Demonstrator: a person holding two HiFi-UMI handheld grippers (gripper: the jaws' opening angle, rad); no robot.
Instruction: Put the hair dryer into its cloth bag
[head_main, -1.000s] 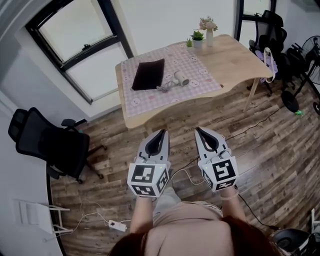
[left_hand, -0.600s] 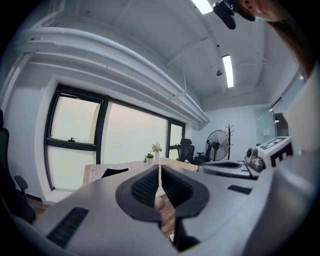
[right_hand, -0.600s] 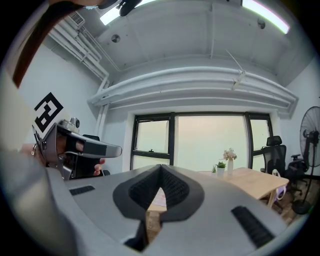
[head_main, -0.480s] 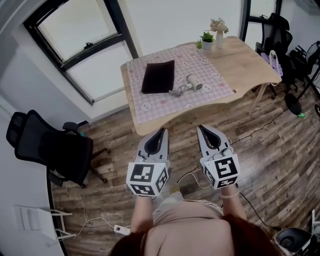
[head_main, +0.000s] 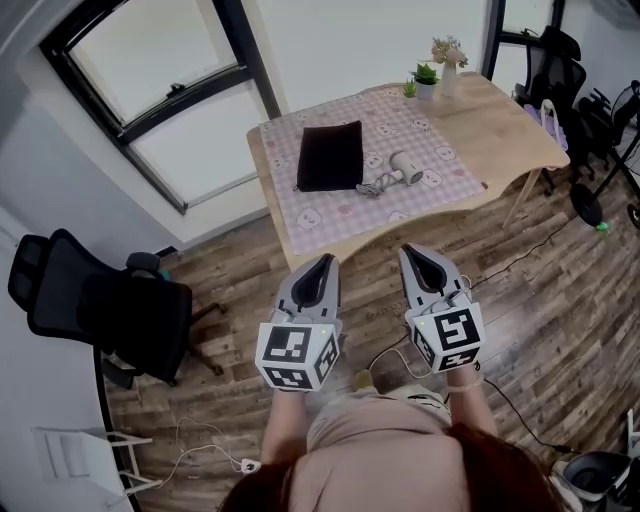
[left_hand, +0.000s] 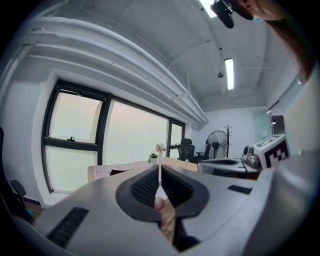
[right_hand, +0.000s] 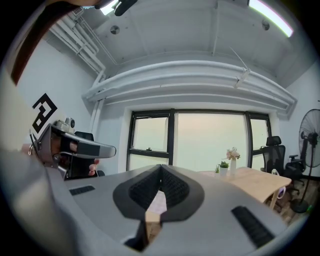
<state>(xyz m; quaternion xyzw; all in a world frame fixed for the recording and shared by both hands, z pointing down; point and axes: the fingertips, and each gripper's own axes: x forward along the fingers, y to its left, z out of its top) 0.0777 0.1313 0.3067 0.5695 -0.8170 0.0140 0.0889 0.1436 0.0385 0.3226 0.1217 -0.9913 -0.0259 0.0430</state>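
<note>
Approach step, prob.: left claw (head_main: 324, 263) & right claw (head_main: 409, 251), both shut & empty, sat mid-frame, well short of tabletop (head_main: 505, 115). At upper centre, hair dryer (head_main: 405, 167) lay just right of cloth bag (head_main: 331, 155). Next: close in, open claws, take dryer.

Pale daylight is coming through a large black-framed window (head_main: 150, 90) in a white-walled room, where a light wooden table (head_main: 510, 120), partly covered by a pink checked cloth (head_main: 330, 210), is standing on a wood-plank floor (head_main: 560, 290). A black office chair (head_main: 110, 305) is sitting near the window, a strip light (left_hand: 229, 73) is glowing overhead and a fan (left_hand: 215, 145) is standing beyond the table
</note>
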